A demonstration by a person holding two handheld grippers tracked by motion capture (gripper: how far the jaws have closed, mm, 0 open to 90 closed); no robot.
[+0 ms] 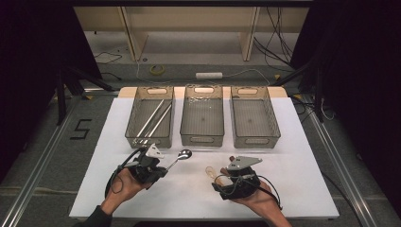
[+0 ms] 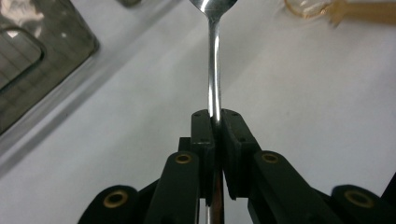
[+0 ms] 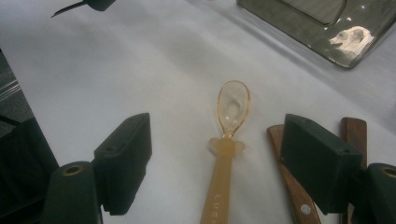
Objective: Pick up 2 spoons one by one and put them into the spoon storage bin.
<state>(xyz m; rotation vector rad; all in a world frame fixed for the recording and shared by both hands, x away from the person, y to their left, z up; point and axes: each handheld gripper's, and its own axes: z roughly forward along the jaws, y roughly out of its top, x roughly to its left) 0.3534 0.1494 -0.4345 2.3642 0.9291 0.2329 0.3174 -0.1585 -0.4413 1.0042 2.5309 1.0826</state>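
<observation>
My left gripper (image 1: pixel 163 169) (image 2: pixel 215 120) is shut on the handle of a metal spoon (image 1: pixel 183 154) (image 2: pixel 214 79). The spoon's bowl points toward the bins, just above the white board. My right gripper (image 1: pixel 222 178) (image 3: pixel 217 154) stands open low over an amber plastic spoon (image 1: pixel 210 171) (image 3: pixel 229 135), one jaw on each side of its handle. That spoon lies flat on the board with its bowl pointing away from me. Two wooden-handled utensils (image 3: pixel 292 189) lie beside it under the right jaw; their working ends are hidden.
Three clear grey bins stand in a row at the back of the white board (image 1: pixel 302 156). The left bin (image 1: pixel 135 118) holds long metal sticks, the middle bin (image 1: pixel 202 127) has small metal pieces at its far end, and the right bin (image 1: pixel 254 123) looks bare.
</observation>
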